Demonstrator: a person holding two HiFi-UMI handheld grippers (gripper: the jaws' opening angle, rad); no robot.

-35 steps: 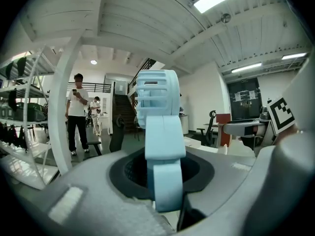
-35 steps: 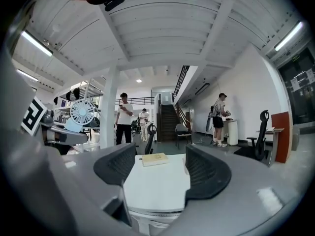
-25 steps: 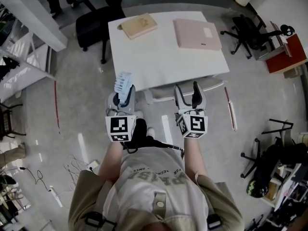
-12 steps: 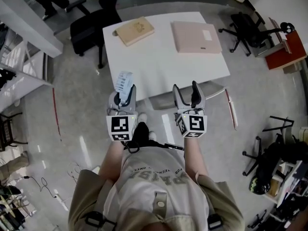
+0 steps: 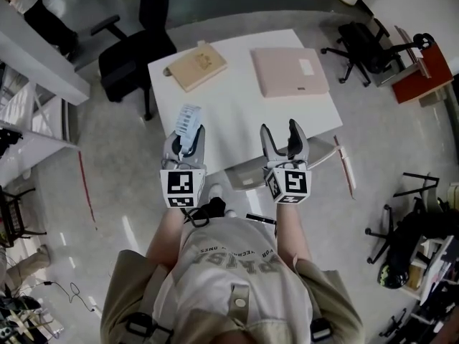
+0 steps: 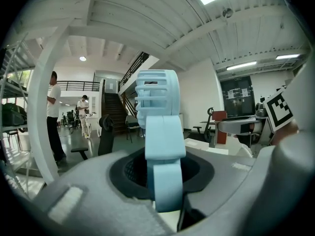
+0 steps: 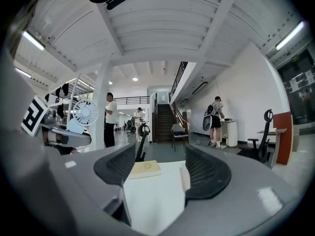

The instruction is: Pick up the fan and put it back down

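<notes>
Left gripper view, up close: the left gripper (image 6: 165, 195) has its jaws clamped on the pale-blue fan's (image 6: 158, 102) handle, fan upright. The head view adds the layout, with both grippers level and side by side over the worktop's (image 5: 237, 106) near edge, the fan by its near-left corner. The right gripper (image 7: 160, 171) has its jaws wide and empty.

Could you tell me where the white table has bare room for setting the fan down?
The table is bare across its near half, between the tan board, the pink case and the near edge: room for the fan. A bare strip runs between those two. Only the far corners are crowded.
</notes>
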